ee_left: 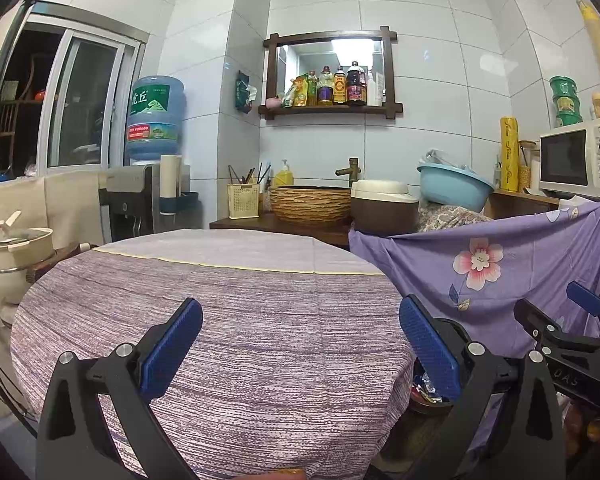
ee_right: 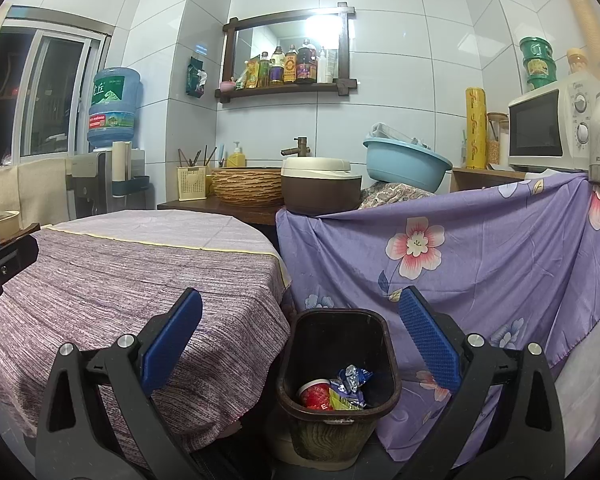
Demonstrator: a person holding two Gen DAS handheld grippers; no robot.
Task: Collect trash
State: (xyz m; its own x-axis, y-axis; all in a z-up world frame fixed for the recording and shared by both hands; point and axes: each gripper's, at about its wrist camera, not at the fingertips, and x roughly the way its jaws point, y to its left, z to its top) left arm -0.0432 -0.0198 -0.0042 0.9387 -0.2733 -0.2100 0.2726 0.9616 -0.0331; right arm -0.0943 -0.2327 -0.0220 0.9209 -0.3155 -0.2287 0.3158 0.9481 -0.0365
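Observation:
A dark brown trash bin (ee_right: 388, 364) stands on the floor between the round table (ee_right: 120, 280) and a purple flowered cloth (ee_right: 480, 264). Inside lie a red cup (ee_right: 316, 395), a crumpled blue-silver wrapper (ee_right: 350, 380) and a yellow-green wrapper (ee_right: 340, 402). My right gripper (ee_right: 300, 316) is open and empty, above and just in front of the bin. My left gripper (ee_left: 300, 320) is open and empty over the table's striped purple cloth (ee_left: 240, 320). The bin's trash shows partly behind my left gripper's right finger (ee_left: 426, 392). The right gripper (ee_left: 572, 328) shows at the right edge of the left wrist view.
Behind the table is a counter with a woven basin (ee_right: 248, 186), rice cooker (ee_right: 320, 188), blue tub (ee_right: 404, 164) and microwave (ee_right: 548, 132). A water dispenser (ee_right: 108, 148) stands at the left. A pot (ee_left: 16, 256) sits left of the table.

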